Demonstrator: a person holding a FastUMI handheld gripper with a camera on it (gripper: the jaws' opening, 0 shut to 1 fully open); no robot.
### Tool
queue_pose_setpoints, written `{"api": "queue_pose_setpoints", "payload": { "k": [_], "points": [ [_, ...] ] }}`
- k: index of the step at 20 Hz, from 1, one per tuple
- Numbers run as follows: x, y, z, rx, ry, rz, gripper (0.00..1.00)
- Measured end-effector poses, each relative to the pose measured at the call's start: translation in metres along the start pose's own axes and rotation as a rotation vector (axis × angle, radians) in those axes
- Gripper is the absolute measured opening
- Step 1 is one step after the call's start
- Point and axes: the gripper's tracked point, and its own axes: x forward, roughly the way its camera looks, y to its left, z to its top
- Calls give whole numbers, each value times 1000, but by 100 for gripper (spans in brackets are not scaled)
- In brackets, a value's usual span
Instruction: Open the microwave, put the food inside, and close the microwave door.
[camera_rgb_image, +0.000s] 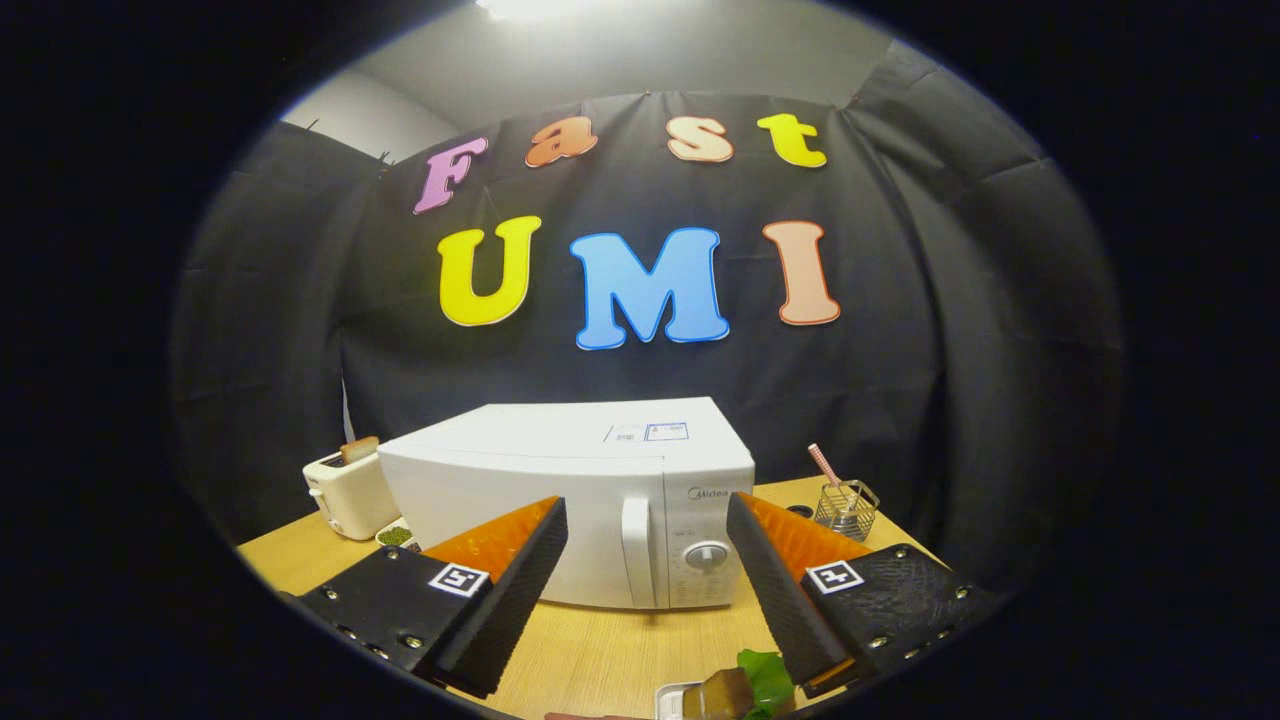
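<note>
Claw with fingers spread apart, empty, above the table. Microwave stands just beyond them, door shut, front facing the claw, long axis crosswise; handle upright between the fingertips. Food lies near the right finger. Risk: an off-centre pull could slide the light oven.

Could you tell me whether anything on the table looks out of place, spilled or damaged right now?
Nothing stands out. The microwave sits square on the table with its door shut, the toaster stands upright beside it, and the food lies near the open gripper, which holds nothing.
</note>
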Motion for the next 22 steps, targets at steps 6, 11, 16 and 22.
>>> {"api": "queue_pose_setpoints", "payload": {
  "k": [6, 11, 16, 22],
  "points": [
    [52, 5, -41, 5, 52, -34, 100],
    [82, 4, -59, 3, 75, -67, 100],
    [98, -2, -67, -9, 44, -116, 81],
    [100, 2, -77, -42, 69, -115, 31]
  ]
}}
